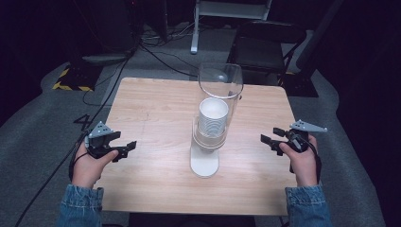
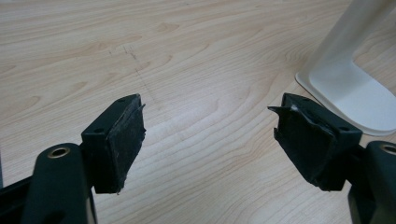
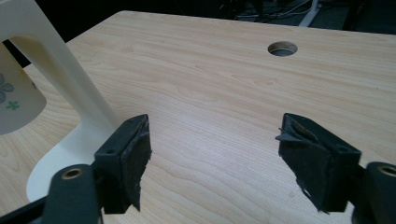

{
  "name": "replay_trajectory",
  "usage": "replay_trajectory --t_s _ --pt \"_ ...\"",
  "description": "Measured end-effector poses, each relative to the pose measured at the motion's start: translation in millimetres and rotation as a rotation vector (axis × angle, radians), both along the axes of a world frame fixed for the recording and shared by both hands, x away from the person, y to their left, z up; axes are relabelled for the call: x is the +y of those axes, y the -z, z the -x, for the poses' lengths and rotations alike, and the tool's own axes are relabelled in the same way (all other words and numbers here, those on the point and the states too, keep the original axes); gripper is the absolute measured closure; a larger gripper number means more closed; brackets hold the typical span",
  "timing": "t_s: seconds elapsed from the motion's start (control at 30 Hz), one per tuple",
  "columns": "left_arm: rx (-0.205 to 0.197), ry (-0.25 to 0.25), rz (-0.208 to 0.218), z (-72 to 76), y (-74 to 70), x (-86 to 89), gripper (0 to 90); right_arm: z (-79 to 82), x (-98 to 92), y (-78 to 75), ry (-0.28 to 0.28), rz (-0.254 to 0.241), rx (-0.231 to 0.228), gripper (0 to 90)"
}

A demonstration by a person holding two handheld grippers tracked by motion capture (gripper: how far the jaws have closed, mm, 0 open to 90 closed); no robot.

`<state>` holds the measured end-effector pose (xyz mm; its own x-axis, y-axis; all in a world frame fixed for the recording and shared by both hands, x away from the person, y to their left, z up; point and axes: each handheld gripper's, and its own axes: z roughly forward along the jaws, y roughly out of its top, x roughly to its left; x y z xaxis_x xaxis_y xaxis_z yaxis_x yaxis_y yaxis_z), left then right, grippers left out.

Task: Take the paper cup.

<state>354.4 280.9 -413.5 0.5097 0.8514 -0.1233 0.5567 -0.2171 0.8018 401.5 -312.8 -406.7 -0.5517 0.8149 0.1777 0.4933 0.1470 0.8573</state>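
Tools sit low at both flanks of the pale wood-grain tabletop (image 1: 156, 109), one in each of your hands. Your left tool (image 1: 124, 147) is released: in the left gripper view its two black padded jaws stand wide apart with bare wood between them. Your right tool (image 1: 267, 140) is likewise released, jaws spread over bare tabletop in the right gripper view, holding nothing.

Between the two tools, well apart from each, stands the white cup dispenser stand with clear plastic tube (image 1: 208, 142). Its flat white oval base (image 1: 204, 165) rests on the tabletop, ahead and to the right of your left tool and ahead and to the left of your right tool. In the left gripper view the base (image 2: 359, 100) lies just beyond the right-hand jaw, not touching it.

Stack of white paper cups (image 1: 213, 116) sits inside the tube, open mouth facing up. In the right gripper view one cup with a small flower print (image 3: 16, 95) hangs at the left edge, beside the stand's white upright (image 3: 60, 70).

Round cable hole (image 3: 282, 48) shows in the tabletop, far ahead of your right tool.

Both your hands wear denim cuffs (image 1: 80, 203).
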Motion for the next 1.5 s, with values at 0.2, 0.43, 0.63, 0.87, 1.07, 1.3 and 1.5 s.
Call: replay_trajectory --t_s 0.2,0.43,0.63,0.87,1.07,1.3,1.5 --pt "-0.004 0.006 0.001 0.5 -1.5 -1.6 23.5 5.7 -4.4 -3.0 0.010 -0.013 -0.013 23.0" --pt "-0.010 0.006 -0.006 1.1 -2.6 -1.3 23.5 9.1 -2.3 -9.1 0.022 -0.009 -0.057 18.9" --pt "0.000 0.023 -0.018 -0.1 -0.4 -4.9 23.6 10.5 5.8 -11.7 -0.003 -0.001 -0.068 17.3" --pt "0.002 0.031 -0.014 -0.2 -0.3 -8.0 23.6 10.7 21.0 -13.7 -0.048 0.006 -0.067 17.3" --pt "0.002 0.041 -0.011 0.2 -0.5 -10.1 23.6 11.2 44.3 -12.3 -0.112 0.025 -0.054 17.2" --pt "0.010 0.049 -0.013 -0.9 0.9 -10.9 23.7 14.1 73.6 -10.9 -0.201 0.025 -0.067 16.7" --pt "0.011 0.053 -0.015 -1.0 1.4 -10.9 23.7 20.4 104.8 -9.5 -0.311 0.026 -0.065 16.5"
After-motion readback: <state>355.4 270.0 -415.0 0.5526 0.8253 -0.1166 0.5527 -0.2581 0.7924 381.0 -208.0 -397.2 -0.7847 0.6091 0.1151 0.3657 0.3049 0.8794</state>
